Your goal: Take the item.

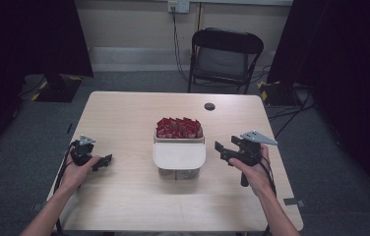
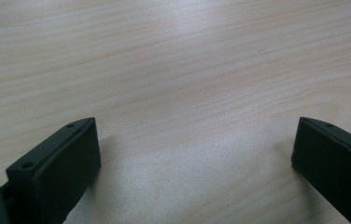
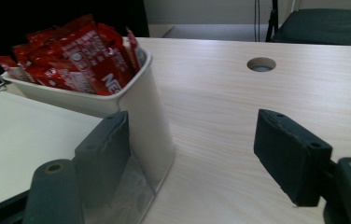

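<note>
Our right gripper (image 1: 221, 150) hovers just beside the right wall of the white bin (image 1: 179, 156), jaws spread wide and holding nothing; in the right gripper view (image 3: 190, 144) one jaw sits close against the bin's (image 3: 151, 116) pale side while the other hangs over bare tabletop. Our left gripper (image 1: 105, 161), also spread and empty, rests low over the table (image 1: 124, 196) well apart from the bin; the left gripper view (image 2: 194, 151) shows plain wood grain between the two black pads.

The bin stands upright at the middle of the table, between our two hands. A flat cream lid (image 1: 179, 153) covers its near half; the far half is open and packed with red sachets (image 1: 178, 128), standing on end and crowding above the rim (image 3: 78, 56).

We judge the sachets light, thin and crinkly, their glossy film likely slippery, so a pinch across the flat faces near a top edge looks the safest hold. Packed this tightly, one may drag its neighbours up with it. The bin itself looks like smooth, stiff plastic with a clear lower part, light enough to slide or tip if pushed from one side; the rim or side wall would be our place to steady it.
</note>
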